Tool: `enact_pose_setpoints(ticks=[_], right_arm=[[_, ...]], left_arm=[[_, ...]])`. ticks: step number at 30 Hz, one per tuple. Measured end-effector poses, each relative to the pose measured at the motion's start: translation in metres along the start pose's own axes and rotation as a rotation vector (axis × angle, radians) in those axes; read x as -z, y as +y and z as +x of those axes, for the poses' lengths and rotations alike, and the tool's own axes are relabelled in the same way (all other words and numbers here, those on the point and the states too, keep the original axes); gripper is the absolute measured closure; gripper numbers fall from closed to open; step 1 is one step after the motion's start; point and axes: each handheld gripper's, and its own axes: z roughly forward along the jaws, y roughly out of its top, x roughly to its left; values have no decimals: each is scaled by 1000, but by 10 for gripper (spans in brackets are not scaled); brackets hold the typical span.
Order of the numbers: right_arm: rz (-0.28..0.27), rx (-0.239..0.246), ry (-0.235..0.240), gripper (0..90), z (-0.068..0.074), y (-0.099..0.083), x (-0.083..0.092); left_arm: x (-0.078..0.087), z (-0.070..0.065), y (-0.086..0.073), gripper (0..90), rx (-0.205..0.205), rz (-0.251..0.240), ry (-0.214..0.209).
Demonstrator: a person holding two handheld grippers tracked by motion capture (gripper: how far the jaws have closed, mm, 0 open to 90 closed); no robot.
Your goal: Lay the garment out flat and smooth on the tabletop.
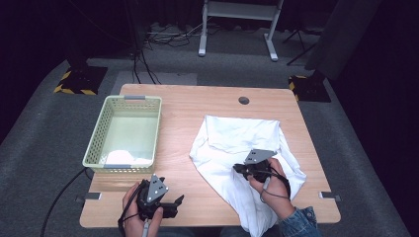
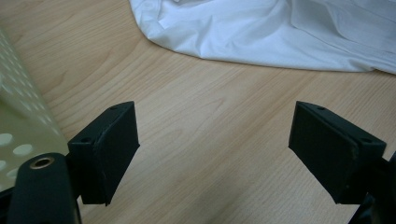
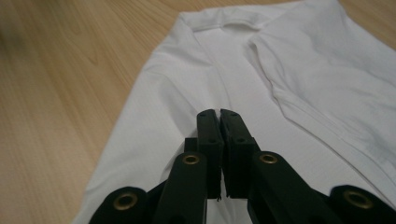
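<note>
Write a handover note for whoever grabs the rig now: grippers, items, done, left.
Left hand-held gripper: open, over bare table beside the green basket.
Right hand-held gripper: jaws together over the white shirt; can't tell if fabric is pinched.
Shirt lies rumpled on the table, its near end hanging over the edge. Basket holds something white.
Done: nothing folded.
Left: likely fold the shirt and put it in the basket.

Both grippers are matte black. The left gripper and the right gripper each carry a grey three-cornered plate dotted with small holes, and a thin dark cable trails from each. Blocky black pads bear recessed screws; brass rivets pin the linkages. A blue denim cuff covers the right wrist.
</note>
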Motion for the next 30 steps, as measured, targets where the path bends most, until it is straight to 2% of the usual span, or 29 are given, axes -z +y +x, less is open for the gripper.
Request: enact_pose_setpoints(ticks=[6, 7, 8, 9, 10, 13, 15, 18, 19, 20, 22, 23, 24, 25, 27, 28, 29, 30], right_arm=[[-65, 89, 47, 877, 33, 19, 20], [-65, 89, 47, 877, 33, 19, 20], [-78, 101, 63, 877, 39, 22, 23], [-96, 135, 81, 878, 52, 28, 28], [-96, 135, 81, 878, 52, 28, 28], [-109, 194, 111, 877, 72, 37, 33], [-113, 215, 125, 877, 80, 40, 33], [-119, 267, 179, 875, 102, 46, 33], [-119, 267, 179, 875, 102, 46, 33], [-121, 278, 197, 874, 107, 48, 33], [-135, 320, 259, 870, 121, 52, 31], [-149, 379, 343, 831, 132, 54, 29], [-149, 379, 343, 831, 132, 54, 29], [-150, 413, 397, 776, 138, 55, 28], [-123, 444, 507, 592, 145, 55, 24], [-128, 433, 515, 549, 146, 54, 24], [-144, 413, 490, 501, 144, 53, 24], [-148, 400, 459, 491, 139, 53, 25]], left_arm=[[-2, 0, 1, 154, 0, 0, -8], [-2, 0, 1, 154, 0, 0, -8], [-2, 0, 2, 154, 0, 0, -8], [-2, 0, 2, 154, -3, -1, -10], [-2, 0, 2, 154, -3, -1, -10], [-2, 0, 2, 154, 0, -4, -11], [-1, 0, 2, 154, 1, -6, -10], [0, 2, 3, 154, 0, -8, -13], [0, 2, 3, 154, 0, -8, -13], [-1, 2, 2, 154, 5, -10, -13], [-1, 2, 2, 154, 7, -11, -11], [0, 3, 2, 154, 10, -11, -12], [0, 3, 2, 154, 10, -12, -13], [0, 2, 2, 154, 13, -14, -13], [0, 3, 2, 154, 11, -15, -13], [1, 3, 2, 154, 10, -15, -14], [1, 3, 2, 154, 13, -16, -13], [0, 3, 2, 154, 16, -16, -14]])
